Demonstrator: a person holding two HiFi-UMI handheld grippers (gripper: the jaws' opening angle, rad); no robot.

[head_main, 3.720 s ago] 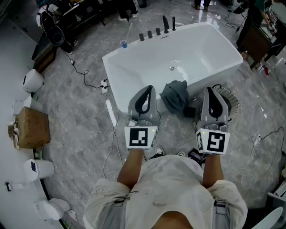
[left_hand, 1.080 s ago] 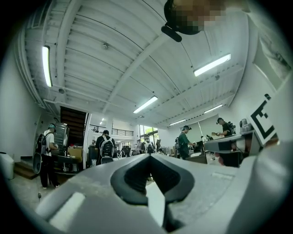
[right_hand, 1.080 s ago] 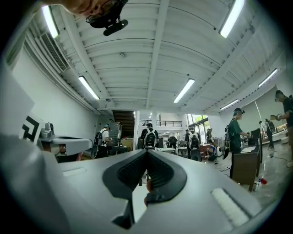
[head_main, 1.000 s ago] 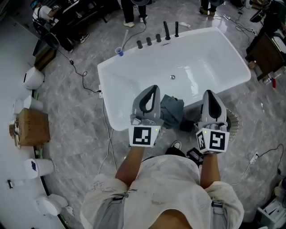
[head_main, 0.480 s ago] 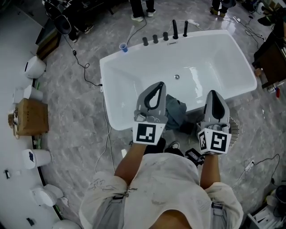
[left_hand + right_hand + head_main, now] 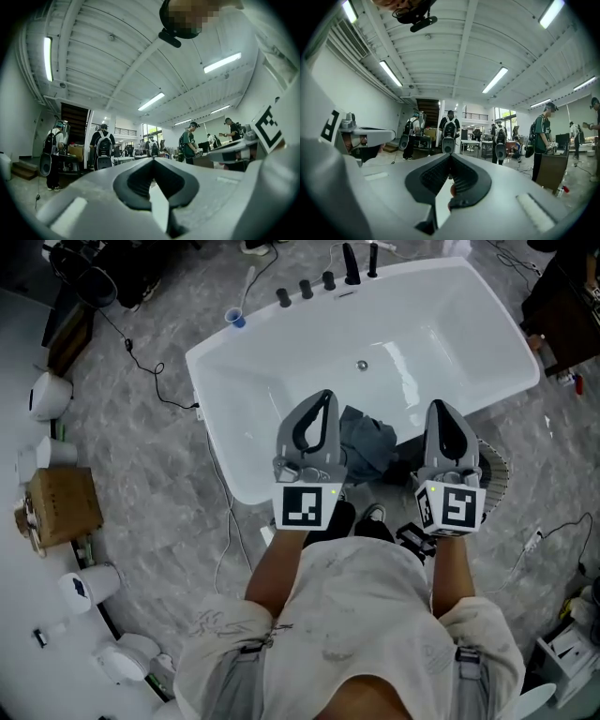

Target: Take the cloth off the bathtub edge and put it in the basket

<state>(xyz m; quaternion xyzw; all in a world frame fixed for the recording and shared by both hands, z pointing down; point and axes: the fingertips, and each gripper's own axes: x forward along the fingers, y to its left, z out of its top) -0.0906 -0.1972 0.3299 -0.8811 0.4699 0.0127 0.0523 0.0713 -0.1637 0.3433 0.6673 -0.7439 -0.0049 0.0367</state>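
Observation:
A dark grey-blue cloth (image 6: 367, 444) hangs crumpled over the near edge of the white bathtub (image 6: 281, 381). My left gripper (image 6: 324, 397) is held level just left of the cloth, its tip over the tub's near rim, jaws shut and empty. My right gripper (image 6: 439, 409) is level to the right of the cloth, also shut with nothing in it. A pale slatted basket (image 6: 497, 476) stands on the floor below the right gripper, mostly hidden by it. In both gripper views the left gripper (image 6: 152, 159) and right gripper (image 6: 451, 154) point out into the hall, with no cloth in sight.
Black tap fittings (image 6: 328, 280) line the tub's far rim, with a blue cup (image 6: 234, 318) on the far left corner. Cables (image 6: 225, 540) run over the grey marble floor. A cardboard box (image 6: 58, 507) and white containers (image 6: 47, 395) stand at the left. People work in the hall beyond.
Both grippers have come forward and lower toward the tub's near edge, and the tub and cloth now sit closer beneath them. Both stay shut and empty.

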